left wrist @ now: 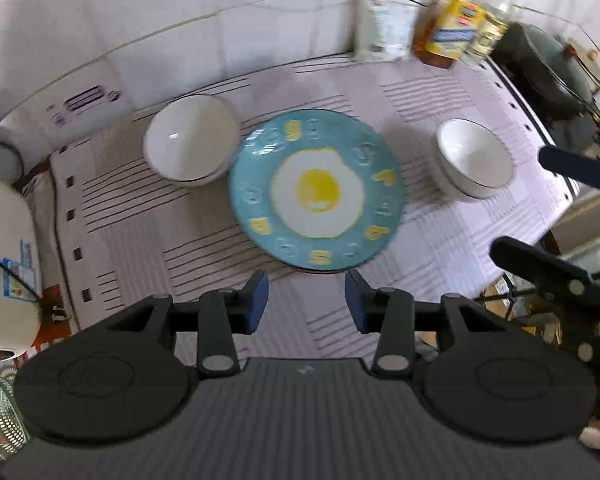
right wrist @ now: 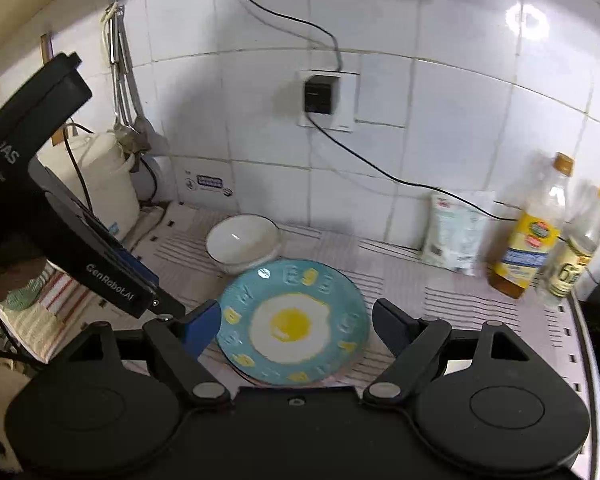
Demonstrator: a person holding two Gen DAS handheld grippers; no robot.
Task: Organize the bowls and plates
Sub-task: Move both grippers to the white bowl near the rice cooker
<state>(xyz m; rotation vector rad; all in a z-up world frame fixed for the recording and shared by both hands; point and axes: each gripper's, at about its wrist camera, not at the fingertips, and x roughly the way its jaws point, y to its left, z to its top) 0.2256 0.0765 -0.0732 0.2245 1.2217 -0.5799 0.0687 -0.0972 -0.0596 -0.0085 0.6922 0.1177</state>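
A blue plate with a fried-egg picture lies on the striped mat; the right wrist view shows it too. A white bowl sits touching its far left edge, also in the right wrist view. Another white bowl stands apart to the right. My left gripper is open and empty, just short of the plate's near edge. My right gripper is open and empty, hovering above the plate; it appears at the right edge of the left wrist view.
Oil bottles and a white bag stand by the tiled wall at the back right. A dark pan sits far right. A white kettle and a cable are at the left. The counter edge runs along the right.
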